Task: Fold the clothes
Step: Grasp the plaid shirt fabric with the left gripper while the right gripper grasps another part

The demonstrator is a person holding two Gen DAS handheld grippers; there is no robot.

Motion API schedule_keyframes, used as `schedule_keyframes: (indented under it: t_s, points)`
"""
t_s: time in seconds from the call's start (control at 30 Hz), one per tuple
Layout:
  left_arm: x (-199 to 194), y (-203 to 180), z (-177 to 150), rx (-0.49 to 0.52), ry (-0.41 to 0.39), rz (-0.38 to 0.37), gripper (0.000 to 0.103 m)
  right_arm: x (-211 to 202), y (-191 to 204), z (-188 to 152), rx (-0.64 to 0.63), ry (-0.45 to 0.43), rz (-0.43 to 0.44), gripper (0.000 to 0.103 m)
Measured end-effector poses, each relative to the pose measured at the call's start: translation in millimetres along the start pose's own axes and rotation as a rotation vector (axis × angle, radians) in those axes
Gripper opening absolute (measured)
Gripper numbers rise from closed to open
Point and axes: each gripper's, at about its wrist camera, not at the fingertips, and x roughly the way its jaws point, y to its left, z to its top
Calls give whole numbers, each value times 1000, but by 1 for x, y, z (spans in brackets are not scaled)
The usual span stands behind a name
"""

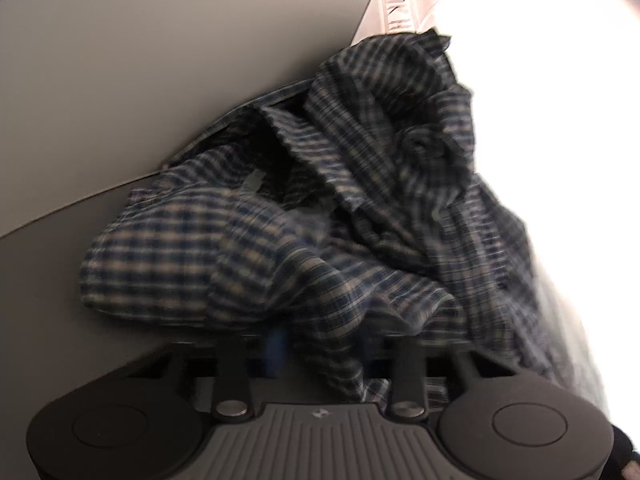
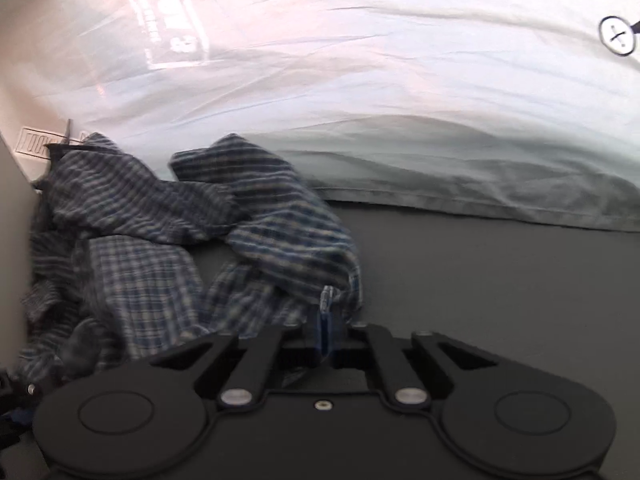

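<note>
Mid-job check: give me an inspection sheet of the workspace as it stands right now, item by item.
Surface: dark grey table top, bare in front of the right gripper.
Job's things: crumpled blue plaid shirt, unfolded, lying in a heap by a pale panel.
Clutter: large white cloth with printed lettering and cross marks, lying behind the shirt.
Grippers: left gripper shut on the plaid shirt; right gripper shut on an edge of it.
Cables: nothing seen.
Surroundings: strong glare at the right of the left wrist view; nothing more can be made out.
</note>
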Motion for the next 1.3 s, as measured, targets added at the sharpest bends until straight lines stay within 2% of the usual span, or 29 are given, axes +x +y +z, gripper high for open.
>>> schedule_keyframes:
  t_s: [0.07,0.17,0.27,0.4,0.53,0.73,0.97,1.07,1.13,1.2,1.23,1.3]
  points:
    - [-4,-3,-3,-2,-21,5,4,-11,-5,0,-9,-29,-18,2]
    - [-21,-18,-9,68,-62,26,1,-37,-11,0,-44,-75,-70,2]
    - [-44,-34,-19,123,-76,-3,1,-70,-23,-1,-33,-115,-118,2]
    - [-80,-54,-45,169,-30,-54,0,-122,-50,-8,15,-128,-153,2]
    - [-118,-80,-85,257,29,-109,0,-185,-95,-25,32,-148,-238,2]
    - [-188,-127,-172,411,132,-230,0,-300,-190,-77,102,-158,-394,2]
    - [-276,-191,-314,585,271,-410,0,-445,-299,-162,158,-177,-622,2]
    - [-294,-211,-368,667,334,-457,1,-499,-339,-195,176,-172,-747,2]
    - [-305,-225,-404,724,376,-486,4,-522,-362,-211,183,-150,-777,2]
    - [-315,-234,-432,773,404,-496,8,-540,-379,-225,187,-129,-788,8]
    - [-318,-235,-438,791,406,-486,17,-543,-382,-230,182,-123,-782,12]
    - [-324,-230,-439,811,393,-483,28,-547,-385,-239,166,-112,-771,29]
